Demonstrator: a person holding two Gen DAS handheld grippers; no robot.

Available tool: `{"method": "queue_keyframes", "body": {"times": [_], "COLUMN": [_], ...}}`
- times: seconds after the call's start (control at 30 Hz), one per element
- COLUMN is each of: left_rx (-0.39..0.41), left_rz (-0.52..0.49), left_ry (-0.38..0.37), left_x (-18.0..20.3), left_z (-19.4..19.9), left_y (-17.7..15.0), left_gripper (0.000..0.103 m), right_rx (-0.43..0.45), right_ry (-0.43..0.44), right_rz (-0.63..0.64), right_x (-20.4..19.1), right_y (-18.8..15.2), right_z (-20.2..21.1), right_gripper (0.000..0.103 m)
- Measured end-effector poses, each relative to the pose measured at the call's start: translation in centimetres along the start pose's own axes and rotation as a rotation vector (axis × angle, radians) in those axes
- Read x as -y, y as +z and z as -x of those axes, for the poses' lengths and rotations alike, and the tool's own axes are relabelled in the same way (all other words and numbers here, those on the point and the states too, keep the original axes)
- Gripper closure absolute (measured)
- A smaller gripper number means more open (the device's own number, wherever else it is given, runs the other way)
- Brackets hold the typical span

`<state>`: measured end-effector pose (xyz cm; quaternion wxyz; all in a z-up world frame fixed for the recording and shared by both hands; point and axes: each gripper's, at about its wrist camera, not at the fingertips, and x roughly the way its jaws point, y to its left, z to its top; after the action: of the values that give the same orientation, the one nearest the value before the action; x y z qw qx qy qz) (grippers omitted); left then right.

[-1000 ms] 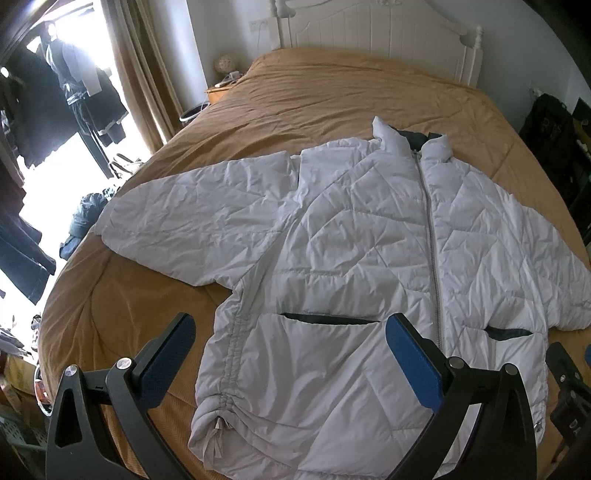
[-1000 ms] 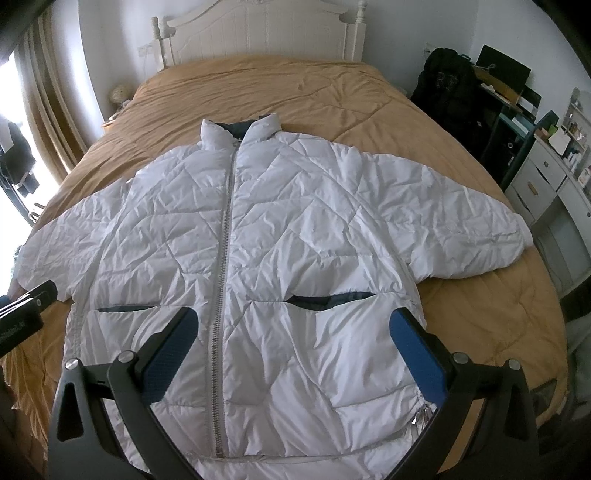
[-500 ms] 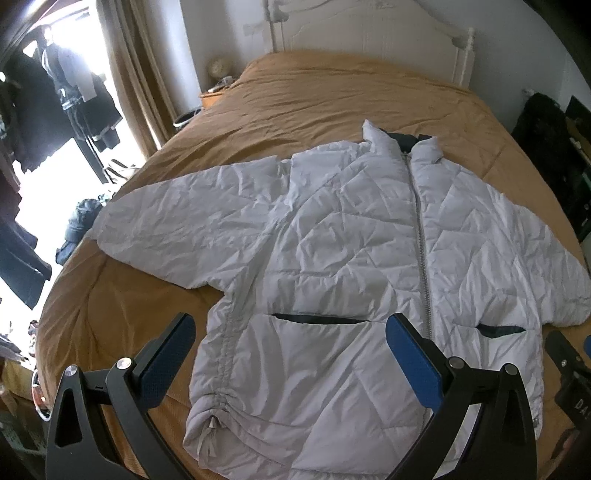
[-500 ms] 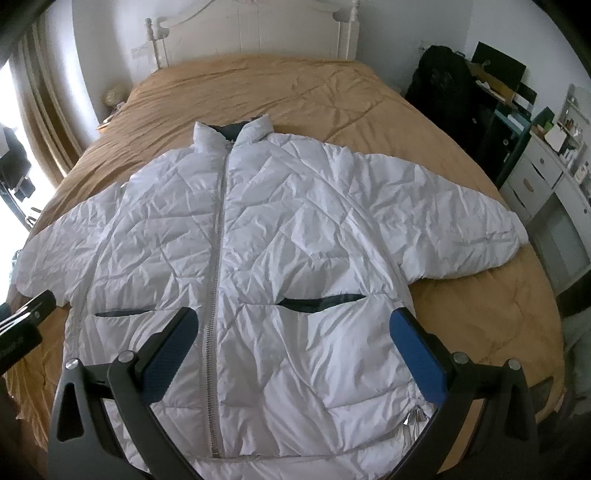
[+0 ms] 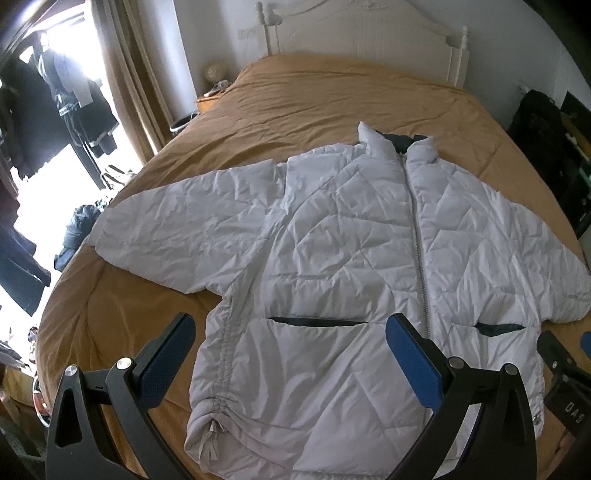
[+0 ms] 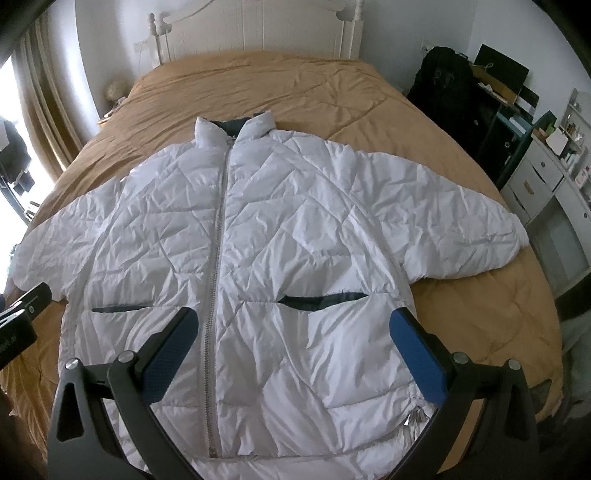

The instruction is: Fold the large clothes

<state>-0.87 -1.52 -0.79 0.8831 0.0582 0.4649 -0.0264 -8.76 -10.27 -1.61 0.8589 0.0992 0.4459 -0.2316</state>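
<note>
**Hovering wide over an unfolded jacket**

Pulling back slightly over the last second, both cameras took in more of the white quilted puffer jacket (image 5: pixel 351 266) than they had a moment before: in the left wrist view the hem and its drawstring toggle (image 5: pixel 213 437) had come fully into sight, and the far sleeve end showed as well. That reads as a framing move and not a grasp. The jacket itself had not shifted; it lay face up, zipped, collar toward the white headboard (image 6: pixel 255 29), sleeves spread to either side on the tan bedspread (image 6: pixel 314 85). No fold looked begun.

The left gripper (image 5: pixel 290 354) stood spread wide and empty above the hem's side farthest from the zipper (image 5: pixel 419 251), touching nothing. The right gripper (image 6: pixel 295 345) was likewise splayed wide with nothing between its pads, hanging over the lower front panel beside the zipper.

Each view added something. The left wrist camera showed the jacket's left sleeve (image 5: pixel 192 221) whole, reaching toward the curtained window (image 5: pixel 55 155) side of the jacket, and dark clothes hanging there. The right wrist camera showed the right sleeve (image 6: pixel 461 225) to its cuff near the bed's edge, plus a black backpack (image 6: pixel 447 85) and white drawers (image 6: pixel 546 192) beyond that sleeve. My guess is that a sleeve would be the first thing taken inward.
</note>
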Motion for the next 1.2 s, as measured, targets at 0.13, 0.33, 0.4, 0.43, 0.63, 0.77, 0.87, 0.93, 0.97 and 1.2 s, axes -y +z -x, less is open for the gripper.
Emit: {"method": "queue_keyframes", "body": {"times": [0.13, 0.33, 0.4, 0.43, 0.63, 0.77, 0.87, 0.93, 0.97, 1.2], "left_rx": [-0.012, -0.029, -0.033, -0.033, -0.038, -0.039, -0.05, -0.058, -0.062, -0.09], "left_rz": [0.01, 0.022, 0.019, 0.018, 0.009, 0.015, 0.034, 0.048, 0.054, 0.116], "left_ry": [-0.004, -0.006, -0.007, -0.006, -0.014, -0.019, -0.032, -0.039, -0.039, -0.026], "left_x": [-0.3, -0.6, -0.5, -0.4, -0.3, -0.4, -0.8, -1.5, -1.9, -7.5], "left_z": [-0.3, -0.7, -0.8, -0.9, -1.1, -1.2, -1.5, -2.0, -2.3, -5.9], "left_y": [-0.1, 0.0, 0.0, 0.1, 0.2, 0.1, 0.1, 0.2, 0.3, 1.2], "left_gripper": [0.0, 0.0, 0.0, 0.0, 0.0, 0.0, 0.0, 0.0, 0.0, 0.0], "right_rx": [-0.011, -0.018, -0.015, -0.013, -0.016, -0.019, -0.013, -0.013, -0.016, -0.033], "right_ry": [0.001, 0.002, -0.002, -0.002, -0.006, -0.001, -0.003, -0.005, -0.005, -0.027], "right_rz": [-0.002, -0.002, -0.001, -0.002, 0.005, -0.002, 0.006, 0.008, 0.007, 0.033], "right_x": [0.0, 0.0, 0.0, 0.0, 0.0, 0.2, 0.2, 0.1, 0.2, -0.4], "right_y": [-0.1, -0.1, -0.2, -0.1, -0.3, -0.5, -0.5, -0.5, -0.4, 0.4], "right_z": [-0.3, -0.6, -0.6, -0.7, -0.7, -0.7, -0.6, -0.7, -0.8, -2.3], "right_gripper": [0.0, 0.0, 0.0, 0.0, 0.0, 0.0, 0.0, 0.0, 0.0, 0.0]}}
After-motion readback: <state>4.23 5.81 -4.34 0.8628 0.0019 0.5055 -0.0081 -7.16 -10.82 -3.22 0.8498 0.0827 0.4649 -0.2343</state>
